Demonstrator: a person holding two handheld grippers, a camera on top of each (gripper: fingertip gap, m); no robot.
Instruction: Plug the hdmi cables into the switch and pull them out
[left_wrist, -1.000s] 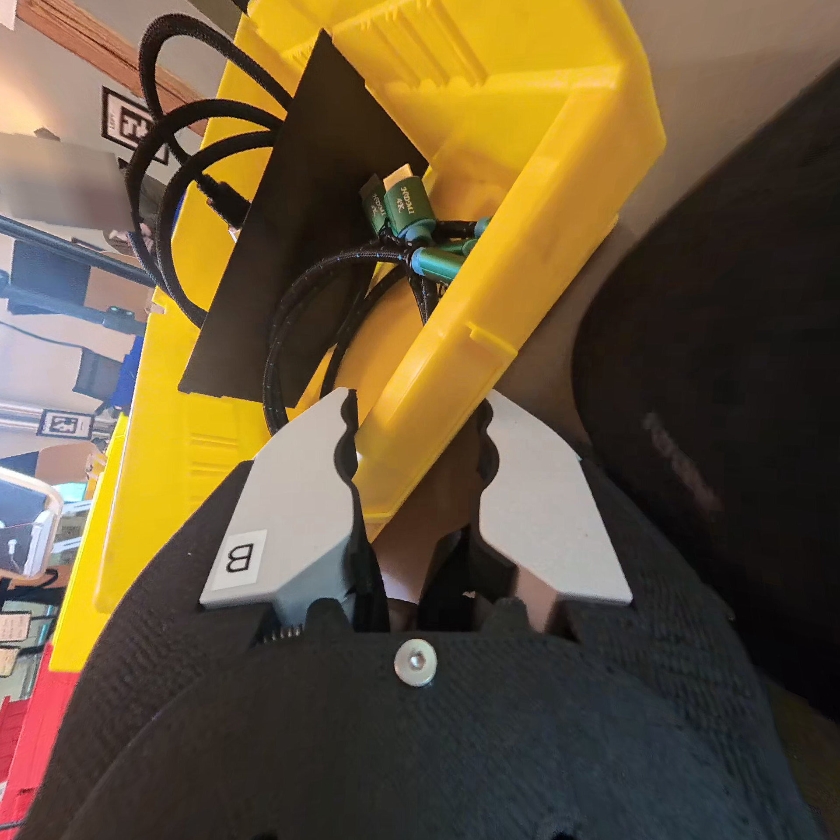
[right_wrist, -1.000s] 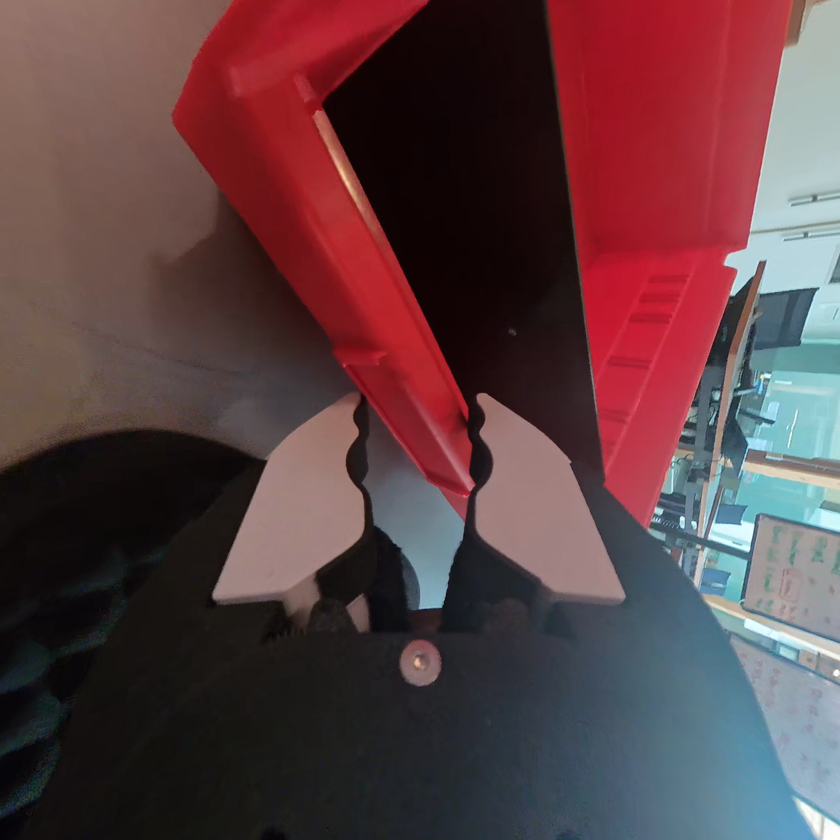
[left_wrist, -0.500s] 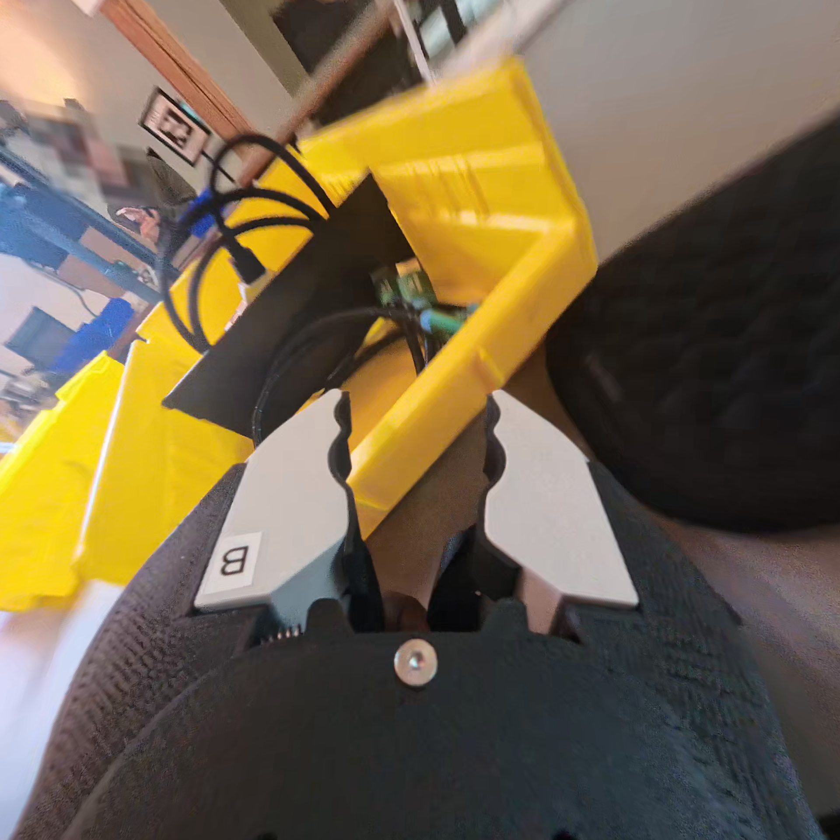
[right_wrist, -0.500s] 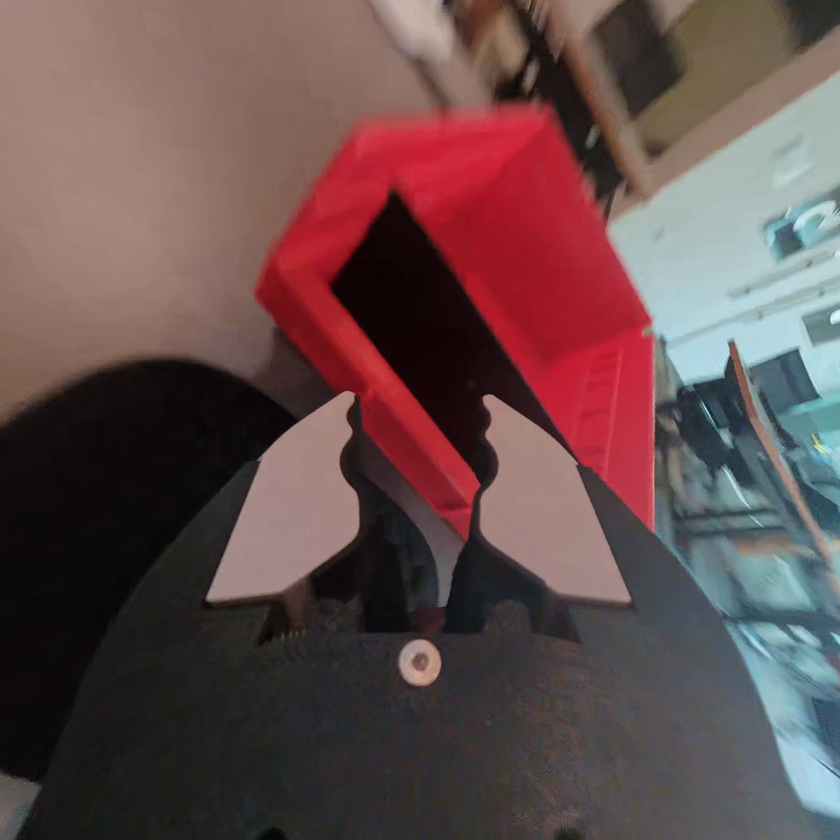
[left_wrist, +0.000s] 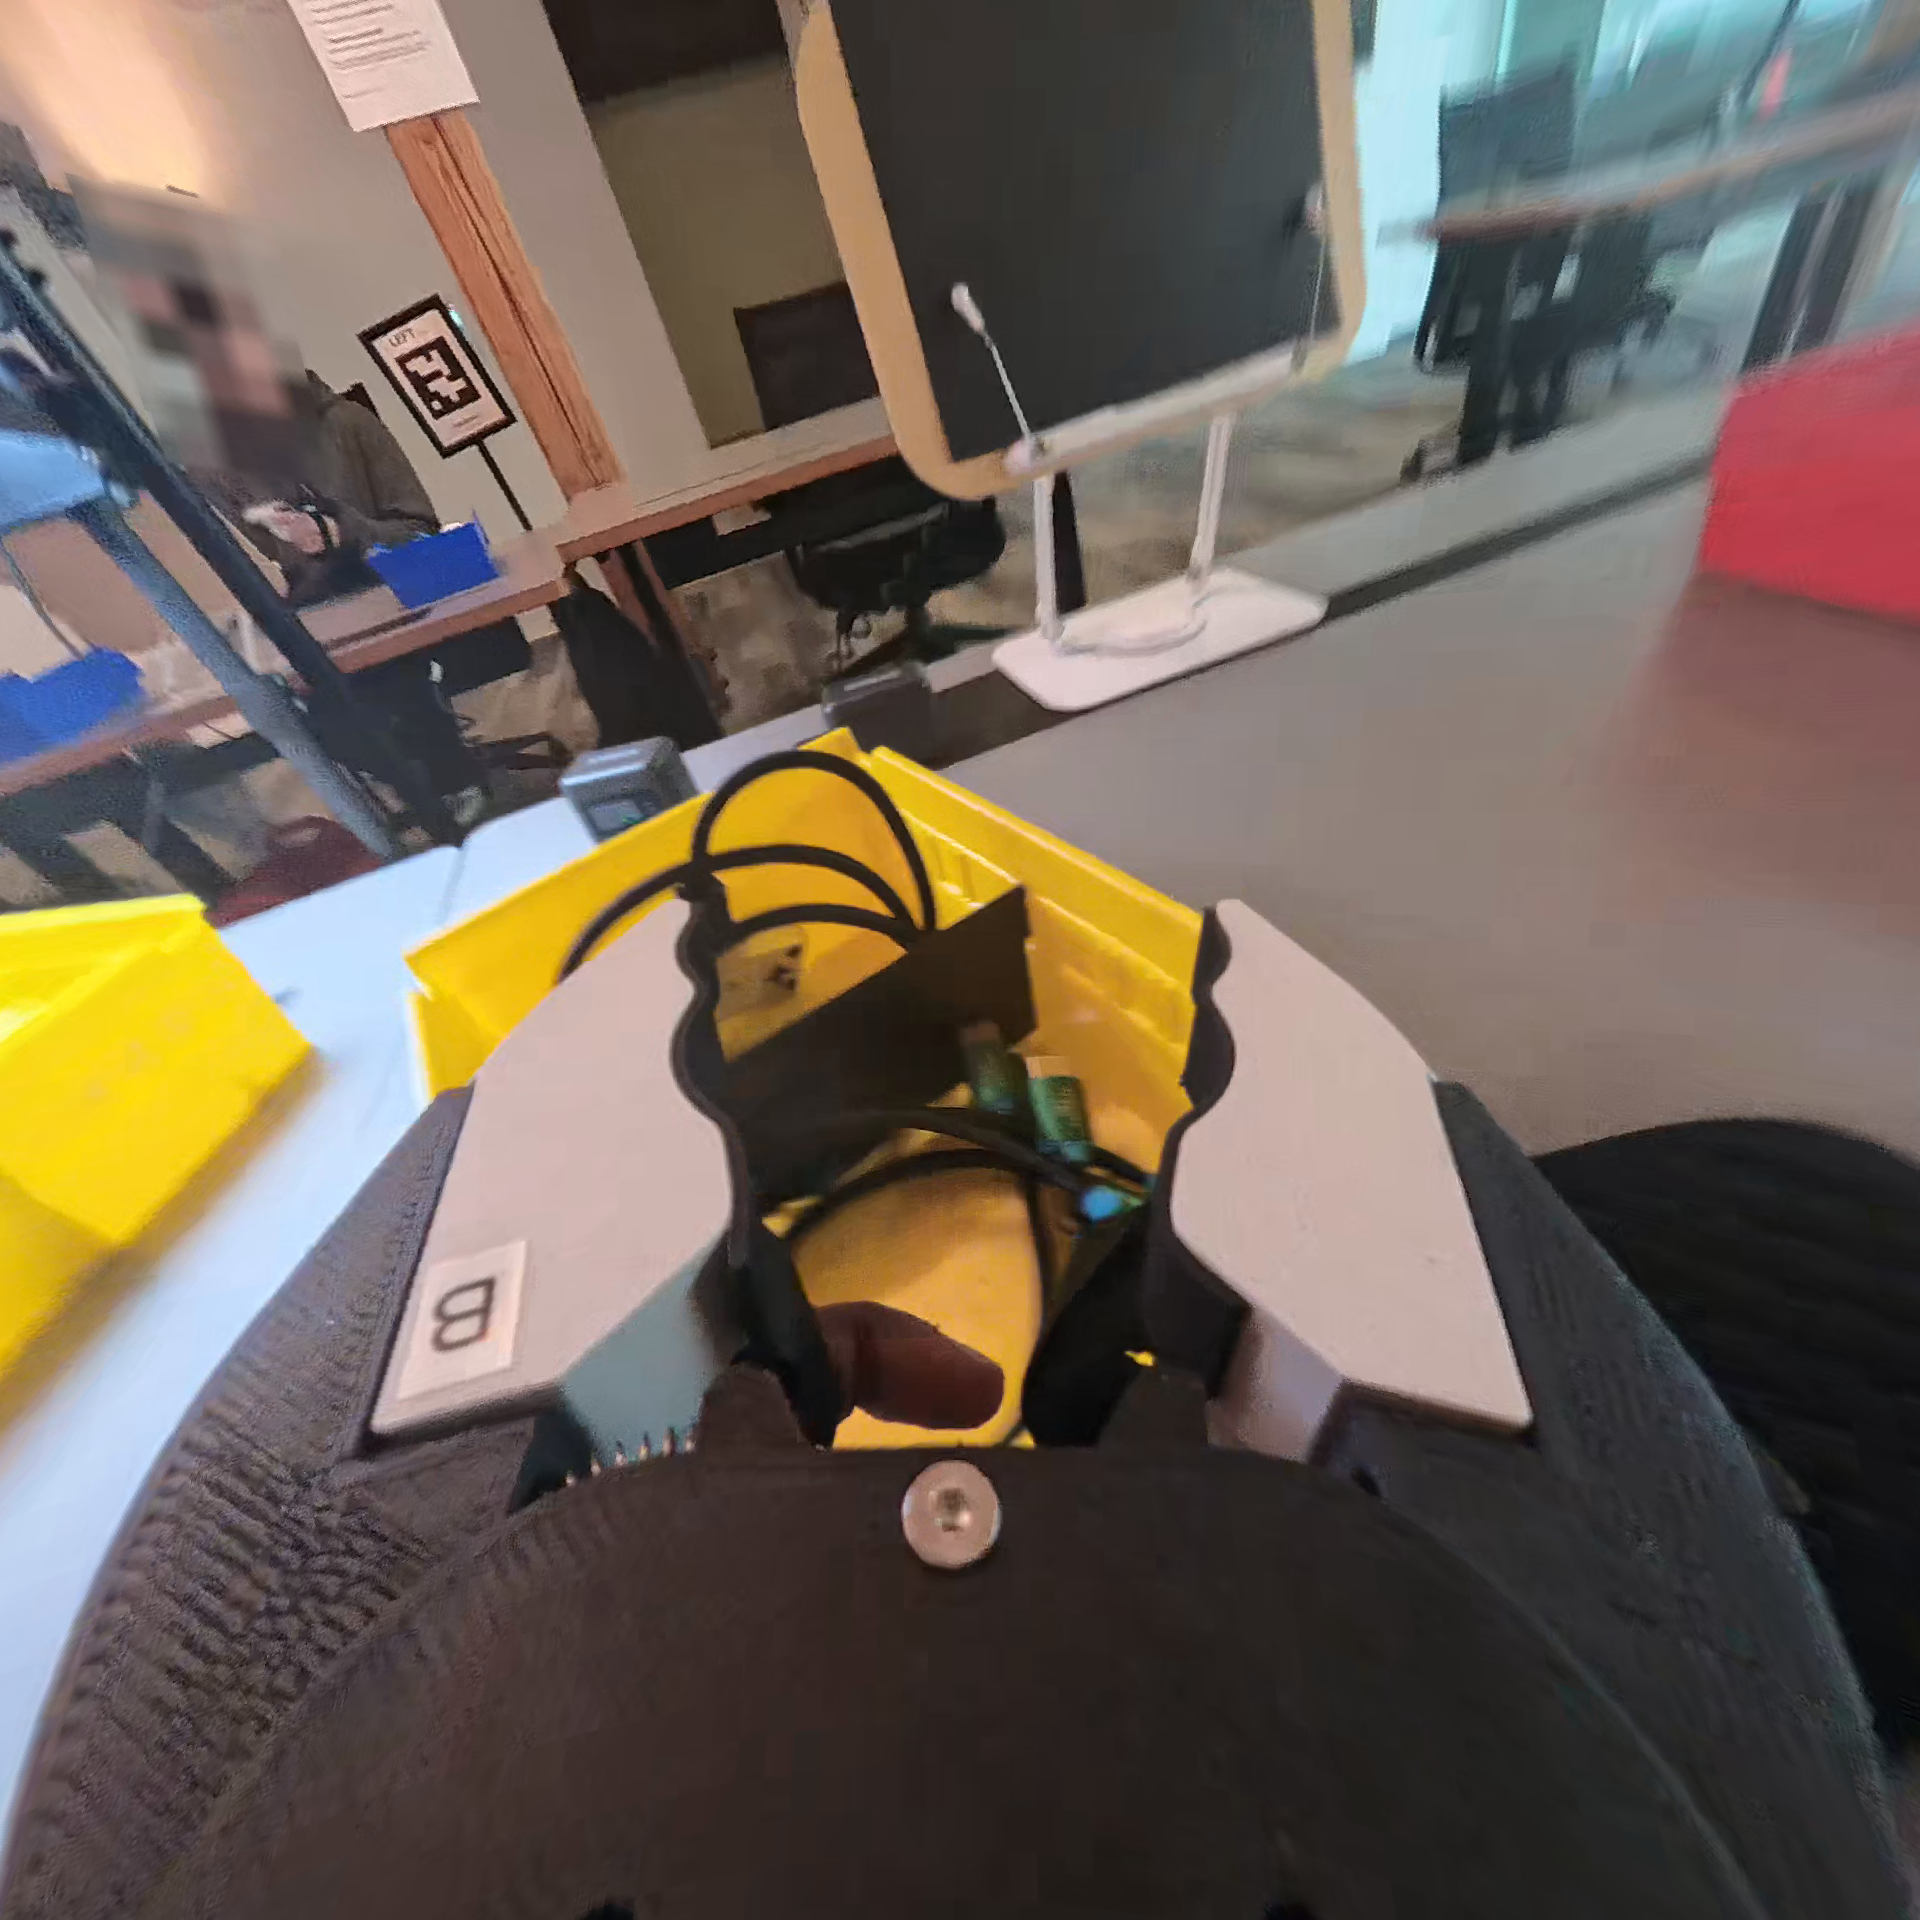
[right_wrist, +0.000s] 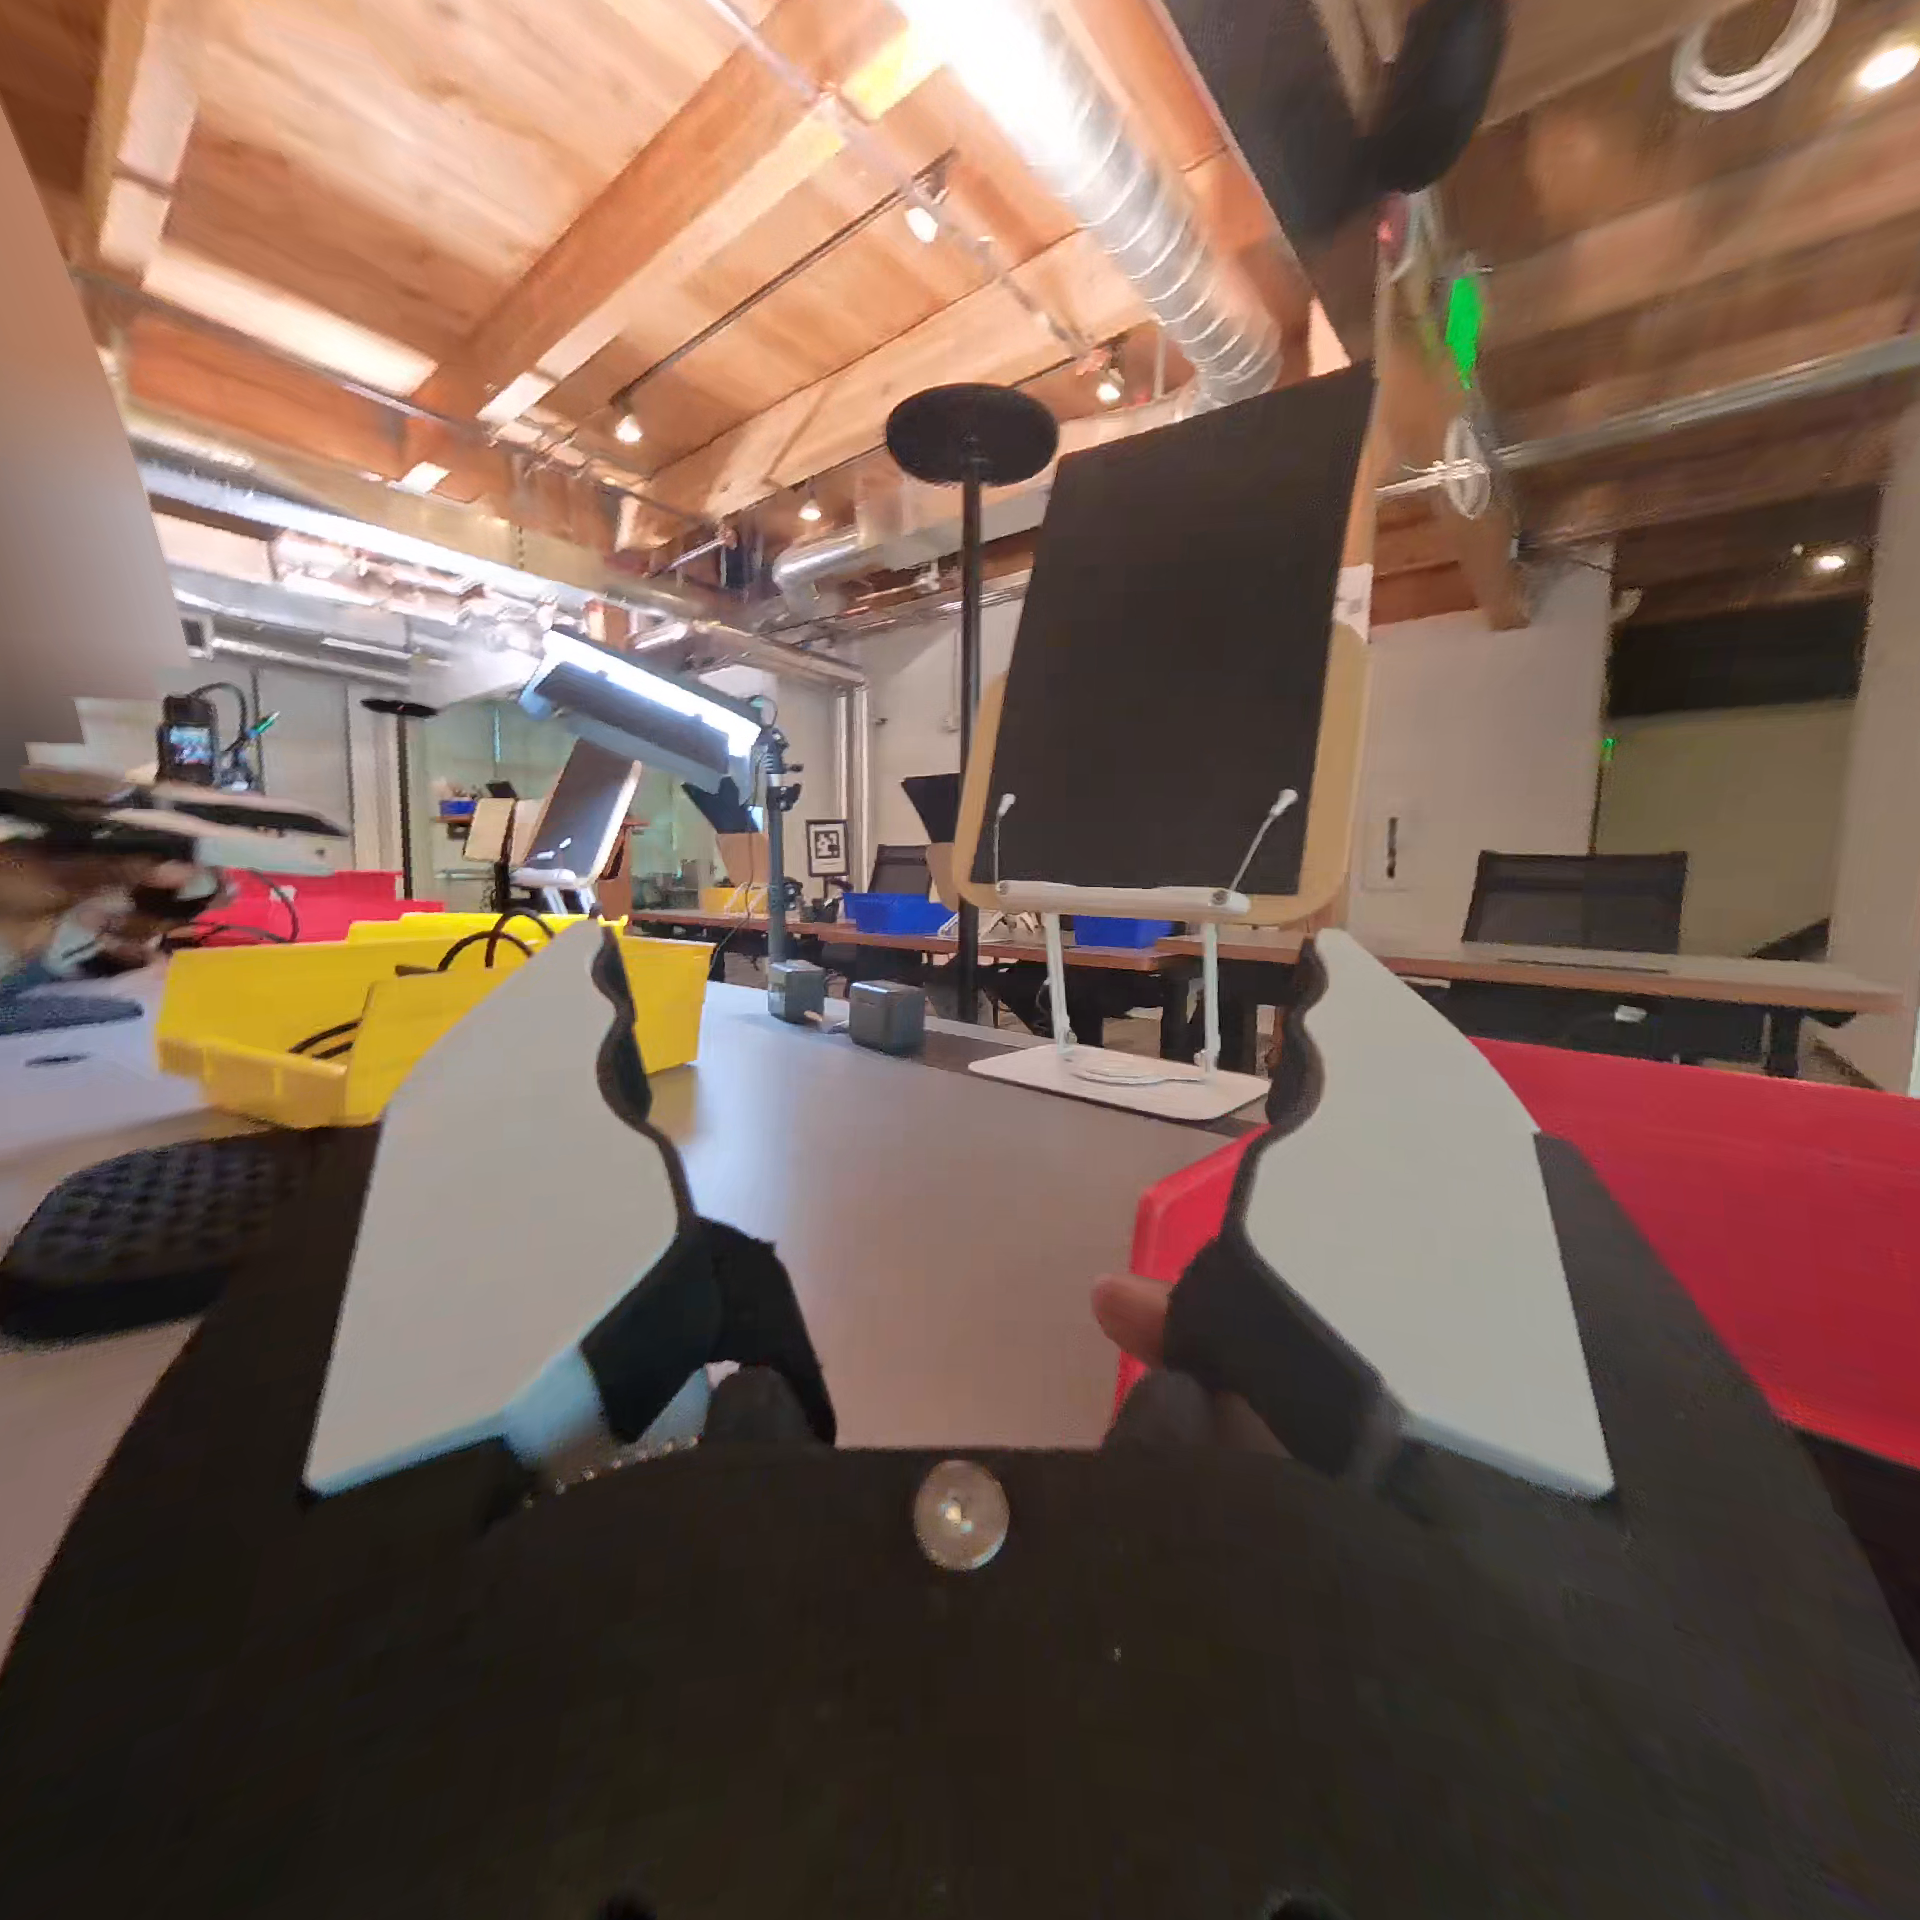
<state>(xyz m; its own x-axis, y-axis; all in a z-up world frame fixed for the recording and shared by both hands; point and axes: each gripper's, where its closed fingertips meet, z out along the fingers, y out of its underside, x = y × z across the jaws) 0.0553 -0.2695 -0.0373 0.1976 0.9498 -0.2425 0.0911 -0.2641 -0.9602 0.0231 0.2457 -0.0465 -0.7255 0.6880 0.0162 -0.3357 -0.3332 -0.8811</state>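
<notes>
A yellow bin (left_wrist: 1101, 935) stands on the table straight ahead of my left gripper (left_wrist: 951, 930), which is open and empty with its fingers spread just above the bin's near end. Inside, a black divider (left_wrist: 914, 1013) stands across the bin. In front of it lie green HDMI plugs (left_wrist: 1055, 1112) on black cables (left_wrist: 810, 836) that loop up behind it. I cannot pick out the switch. My right gripper (right_wrist: 956, 940) is open and empty over bare table, with a red bin (right_wrist: 1714, 1195) beside its right finger. The yellow bin also shows at the left of the right wrist view (right_wrist: 260, 997).
A black panel on a white stand (right_wrist: 1164, 675) stands at the table's far edge beside two small grey blocks (right_wrist: 883, 1018). A second yellow bin (left_wrist: 114, 1060) is on the left. A black textured mat (right_wrist: 135, 1226) lies near the front. The red bin shows far right (left_wrist: 1818, 468).
Both grippers were closed on the bins' walls, left on yellow and right on red. They have let go and opened wide, and both views have swung up to level.
</notes>
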